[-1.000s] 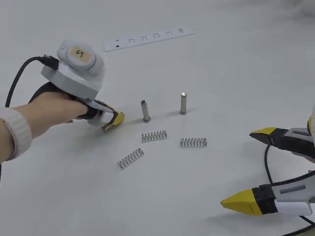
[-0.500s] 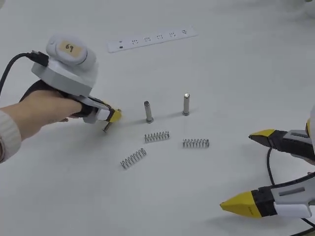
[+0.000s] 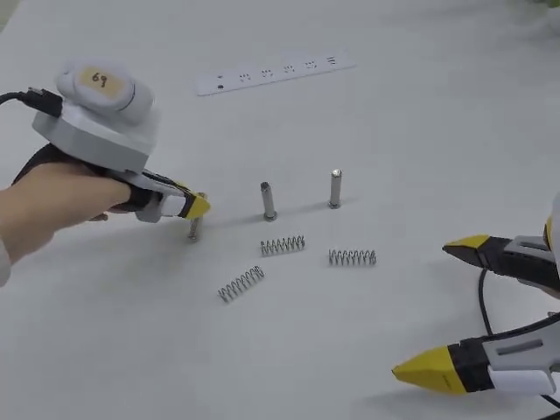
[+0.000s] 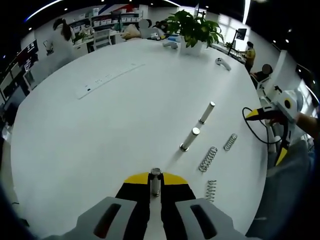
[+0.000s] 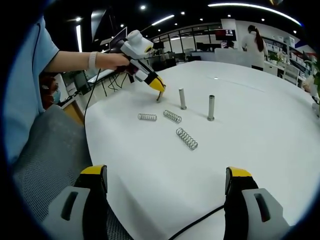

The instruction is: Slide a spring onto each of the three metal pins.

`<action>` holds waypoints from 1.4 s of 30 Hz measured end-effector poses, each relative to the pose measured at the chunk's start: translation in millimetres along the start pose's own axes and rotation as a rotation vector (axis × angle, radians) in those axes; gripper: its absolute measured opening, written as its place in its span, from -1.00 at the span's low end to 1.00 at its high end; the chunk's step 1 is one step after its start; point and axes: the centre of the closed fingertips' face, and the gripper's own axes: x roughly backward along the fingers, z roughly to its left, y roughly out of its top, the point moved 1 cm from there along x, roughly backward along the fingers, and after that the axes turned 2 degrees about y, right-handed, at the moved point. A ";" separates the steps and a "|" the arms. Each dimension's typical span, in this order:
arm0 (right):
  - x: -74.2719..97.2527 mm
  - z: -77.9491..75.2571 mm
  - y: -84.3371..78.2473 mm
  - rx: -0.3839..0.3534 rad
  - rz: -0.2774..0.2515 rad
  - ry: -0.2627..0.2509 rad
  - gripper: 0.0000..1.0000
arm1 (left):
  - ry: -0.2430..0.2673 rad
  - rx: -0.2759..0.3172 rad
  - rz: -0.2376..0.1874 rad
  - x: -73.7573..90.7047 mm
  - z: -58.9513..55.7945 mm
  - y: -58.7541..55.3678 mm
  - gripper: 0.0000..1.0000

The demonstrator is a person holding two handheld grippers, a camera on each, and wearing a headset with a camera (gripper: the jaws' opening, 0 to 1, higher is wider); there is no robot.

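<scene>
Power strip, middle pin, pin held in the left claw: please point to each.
Power strip [image 3: 274, 73]: head view, middle of top face.
Middle pin [image 3: 268, 201]: head view, shaft.
Held pin [image 4: 155, 182]: left gripper view, upper shaft.

Middle pin [image 3: 268, 201]: bare tabletop [image 3: 394, 122] behind it to power strip [image 3: 273, 73]; 2nd pin [image 3: 335, 189] at right; springs [image 3: 283, 245] in front; left gripper [image 3: 197, 207] w/ 3rd pin [image 3: 194, 229] at left.

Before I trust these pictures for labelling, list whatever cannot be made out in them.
Held pin: left gripper view, its lower end is hidden between the left gripper jaws.
Right gripper: head view, its body is cut off by the right edge.
Power strip: head view, its markings are too small to read.
</scene>
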 end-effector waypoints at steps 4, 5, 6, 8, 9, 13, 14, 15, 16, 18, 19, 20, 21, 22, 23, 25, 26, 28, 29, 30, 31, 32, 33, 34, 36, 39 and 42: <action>-0.5 0.5 0.4 0.001 0.000 0.001 0.94 | 0.001 0.010 -0.006 3.8 -1.5 -1.1 -1.00; -0.5 0.6 0.6 0.003 0.000 0.000 0.94 | -0.005 0.007 -0.004 4.7 -2.7 -1.4 -1.00; -0.7 0.9 0.7 0.002 0.000 0.001 0.94 | -0.002 0.009 -0.007 5.2 -3.0 -1.2 -1.00; -0.9 0.9 0.8 0.001 -0.002 0.002 0.94 | 0.001 0.006 -0.007 5.8 -3.4 -1.7 -1.00; -0.9 1.0 0.8 0.003 0.000 0.002 0.94 | 0.005 0.004 -0.014 6.2 -3.1 -1.0 -1.00; -0.4 0.9 1.4 0.003 -0.004 0.001 0.94 | 0.004 0.004 -0.021 7.4 -3.7 0.2 -1.00; -0.3 0.8 1.3 0.003 -0.004 0.000 0.94 | 0.008 0.004 -0.029 7.5 -3.2 1.4 -1.00; -0.2 0.7 1.2 0.004 -0.003 0.000 0.94 | 0.007 0.005 -0.030 7.6 -3.2 1.5 -1.00; 0.0 0.5 1.1 0.005 -0.003 -0.002 0.94 | 0.007 0.010 -0.035 7.5 -3.7 2.3 -1.00; 0.1 0.9 1.0 0.003 -0.004 -0.001 0.94 | 0.005 0.020 -0.043 7.4 -4.4 3.6 -1.00; 0.2 1.0 1.0 0.004 -0.004 -0.002 0.94 | 0.005 0.024 -0.049 7.0 -5.0 4.1 -1.00; 0.1 1.1 0.8 0.003 -0.004 -0.003 0.94 | 0.008 0.021 -0.053 6.7 -5.1 4.2 -1.00; 0.1 1.4 0.6 0.002 -0.004 -0.002 0.94 | 0.010 0.014 -0.051 5.9 -5.7 3.2 -1.00; 0.0 1.6 0.6 0.003 -0.004 -0.003 0.94 | 0.016 0.005 -0.061 5.7 -5.5 3.7 -1.00; 0.0 1.8 0.5 0.002 -0.004 -0.002 0.94 | 0.013 0.012 -0.062 5.4 -6.0 3.5 -1.00; 0.1 1.9 0.5 0.002 -0.004 -0.003 0.94 | 0.019 0.019 -0.083 5.4 -5.9 5.1 -1.00; 0.1 1.8 0.4 0.002 -0.004 -0.004 0.94 | 0.017 0.023 -0.076 5.2 -6.4 4.1 -1.00; 0.2 1.4 0.3 0.002 -0.002 -0.004 0.94 | 0.030 0.015 -0.090 5.3 -5.8 4.3 -1.00; 0.3 1.3 0.4 0.002 -0.002 -0.005 0.94 | 0.027 0.019 -0.089 5.0 -5.7 4.3 -1.00; 0.3 1.3 0.4 0.002 -0.002 -0.005 0.94 | 0.028 0.022 -0.094 5.1 -5.6 4.4 -1.00; 0.2 1.3 0.6 0.002 -0.003 -0.004 0.94 | 0.034 0.022 -0.095 5.0 -4.2 4.2 -1.00; 0.0 1.2 0.4 0.002 -0.001 -0.005 0.94 | 0.032 0.029 -0.098 5.1 -4.2 3.9 -1.00; 0.0 1.1 0.3 0.003 -0.001 -0.005 0.94 | 0.038 0.027 -0.103 5.3 -3.6 4.0 -1.00; -0.4 1.4 0.2 0.003 0.000 -0.004 0.94 | 0.034 0.030 -0.097 5.1 -4.0 3.0 -1.00; -0.9 2.1 0.6 0.003 -0.001 -0.001 0.94 | 0.034 0.034 -0.099 4.6 -4.4 1.2 -1.00; -1.6 2.6 0.5 0.004 0.000 0.000 0.94 | 0.037 0.034 -0.100 3.9 -4.0 -0.5 -1.00; -1.4 2.7 0.4 0.003 0.001 0.001 0.93 | 0.038 0.038 -0.114 3.8 -3.8 0.8 -1.00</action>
